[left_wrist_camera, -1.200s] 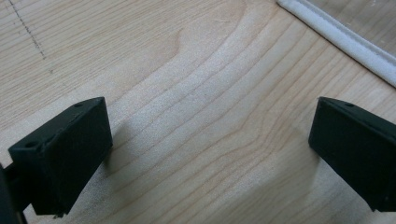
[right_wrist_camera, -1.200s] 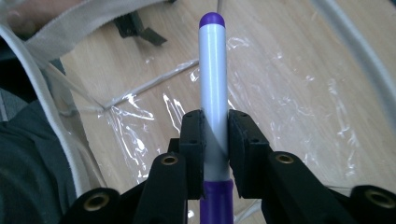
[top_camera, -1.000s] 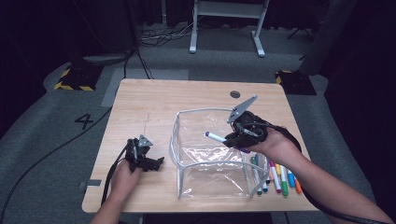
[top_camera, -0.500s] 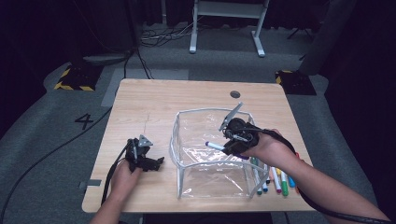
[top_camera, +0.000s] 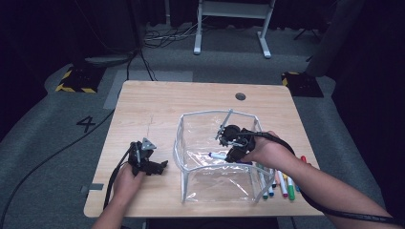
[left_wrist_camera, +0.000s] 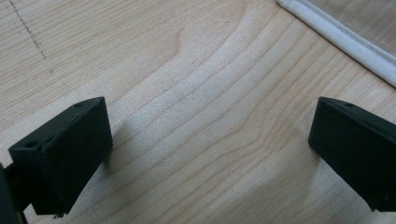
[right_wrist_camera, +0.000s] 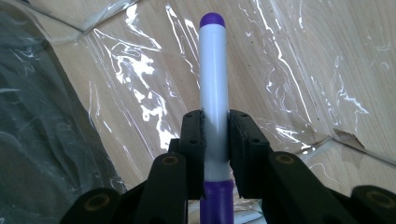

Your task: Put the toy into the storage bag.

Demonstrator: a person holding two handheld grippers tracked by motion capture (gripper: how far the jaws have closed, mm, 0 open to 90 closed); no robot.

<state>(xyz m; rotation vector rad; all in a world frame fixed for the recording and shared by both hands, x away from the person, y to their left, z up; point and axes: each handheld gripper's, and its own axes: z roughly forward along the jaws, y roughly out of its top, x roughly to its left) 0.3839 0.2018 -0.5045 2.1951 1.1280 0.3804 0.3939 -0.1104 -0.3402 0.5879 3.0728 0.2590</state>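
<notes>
Right gripper (top_camera: pixel 228 155) — jaws clamped on a white marker with purple cap (right_wrist_camera: pixel 213 93), held inside the clear plastic open-topped bin with white rim (top_camera: pixel 191 168) at table centre.

Left gripper (top_camera: pixel 157 167) — jaws wide apart, nothing between them, resting on the light wooden table (top_camera: pixel 153 105) at the bin's nine o'clock.

Row of coloured markers (top_camera: pixel 282 183) — on the table at the bin's four o'clock, seemingly just outside its wall.

Round dark grommet (top_camera: pixel 240 96) — at the bin's twelve o'clock.
</notes>
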